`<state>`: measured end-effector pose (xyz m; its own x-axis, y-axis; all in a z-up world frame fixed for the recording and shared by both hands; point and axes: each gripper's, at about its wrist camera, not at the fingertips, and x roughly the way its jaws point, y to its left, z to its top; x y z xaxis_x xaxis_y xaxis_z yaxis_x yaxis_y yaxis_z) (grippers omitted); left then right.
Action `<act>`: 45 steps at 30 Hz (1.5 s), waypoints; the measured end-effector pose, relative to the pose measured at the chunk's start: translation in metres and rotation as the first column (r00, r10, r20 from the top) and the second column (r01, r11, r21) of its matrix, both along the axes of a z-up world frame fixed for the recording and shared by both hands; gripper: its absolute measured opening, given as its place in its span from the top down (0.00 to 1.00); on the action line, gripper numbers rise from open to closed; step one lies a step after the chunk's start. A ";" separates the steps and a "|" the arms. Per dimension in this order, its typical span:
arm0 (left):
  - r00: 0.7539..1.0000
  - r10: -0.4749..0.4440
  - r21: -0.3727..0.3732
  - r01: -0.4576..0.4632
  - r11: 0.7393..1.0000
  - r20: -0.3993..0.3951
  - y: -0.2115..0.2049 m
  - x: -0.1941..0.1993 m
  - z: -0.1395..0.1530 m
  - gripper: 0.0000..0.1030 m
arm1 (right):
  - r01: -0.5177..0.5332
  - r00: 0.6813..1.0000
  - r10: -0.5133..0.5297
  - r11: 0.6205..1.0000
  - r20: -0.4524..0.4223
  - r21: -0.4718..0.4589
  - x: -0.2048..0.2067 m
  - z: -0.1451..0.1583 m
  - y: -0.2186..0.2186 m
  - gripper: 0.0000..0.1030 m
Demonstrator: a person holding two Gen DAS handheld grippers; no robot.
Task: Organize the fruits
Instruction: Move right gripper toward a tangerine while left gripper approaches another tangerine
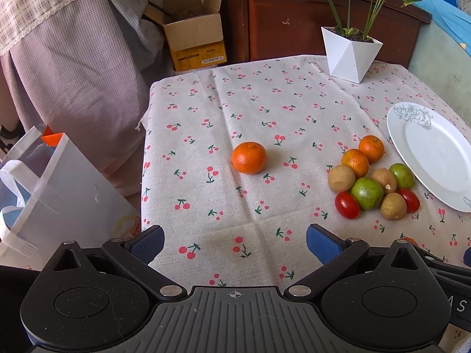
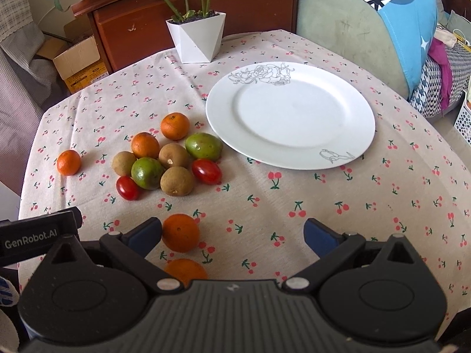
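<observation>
Looking forward along both tools, I see each pair of tongs spread wide and holding nothing. My right gripper (image 2: 232, 232) hovers low over the cherry-printed cloth table (image 2: 323, 206). Nearest to it, a small round orange mandarin (image 2: 180, 232) lies just beside its left blue finger pad (image 2: 145, 234), inside the gap but off to one side. A second orange mandarin (image 2: 185, 270) sits closer still, partly hidden under the tool body.

To take the near mandarin well, I judge I should shift left until it is centred between the pads, then close gently, since the round fruit could roll away.

Further out lies a tight cluster of fruit (image 2: 167, 158): mandarins, brown round fruits, green ones and red cherry tomatoes. A lone orange mandarin (image 1: 249, 157) rests apart, ahead of my left gripper (image 1: 235, 242).

Beyond the cluster, to its right, sits the round white ceramic plate (image 2: 362, 123), with nothing on it. At the far edge stands an angular white plant pot (image 2: 195, 39).
</observation>
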<state>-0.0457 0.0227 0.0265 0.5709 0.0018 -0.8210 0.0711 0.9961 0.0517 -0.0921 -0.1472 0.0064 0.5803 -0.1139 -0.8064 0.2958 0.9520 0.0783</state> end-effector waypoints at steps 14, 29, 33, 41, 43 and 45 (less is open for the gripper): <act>1.000 0.000 0.000 0.000 1.000 0.000 0.000 0.000 -0.001 0.01 | -0.003 1.000 0.003 1.000 0.001 0.005 0.000 -0.001 0.000 0.01; 1.000 -0.021 -0.021 0.021 1.000 -0.009 0.005 -0.006 -0.004 0.01 | -0.047 0.993 0.033 0.992 0.116 0.119 -0.042 0.001 -0.035 0.12; 0.999 -0.046 -0.039 0.045 0.998 -0.014 0.008 -0.013 -0.007 0.01 | -0.054 0.993 0.039 0.990 0.112 0.134 -0.053 -0.003 -0.037 0.17; 0.998 -0.065 -0.068 0.065 0.996 0.005 0.010 -0.029 -0.008 0.02 | -0.154 0.981 0.127 0.968 0.145 0.199 -0.067 -0.008 -0.020 0.36; 0.997 -0.076 -0.060 0.077 0.995 0.018 0.008 -0.033 -0.009 0.02 | -0.175 0.977 0.146 0.966 0.155 0.191 -0.067 -0.009 -0.015 0.40; 0.996 -0.082 -0.062 0.084 0.995 0.024 0.007 -0.035 -0.009 0.03 | -0.186 0.974 0.157 0.965 0.163 0.185 -0.066 -0.010 -0.013 0.48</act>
<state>-0.0809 0.0301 0.0170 0.5846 -0.0976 -0.8054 0.1534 0.9881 -0.0085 -0.1578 -0.1602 -0.0036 0.6898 0.1507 -0.7081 0.1007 0.9486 0.2999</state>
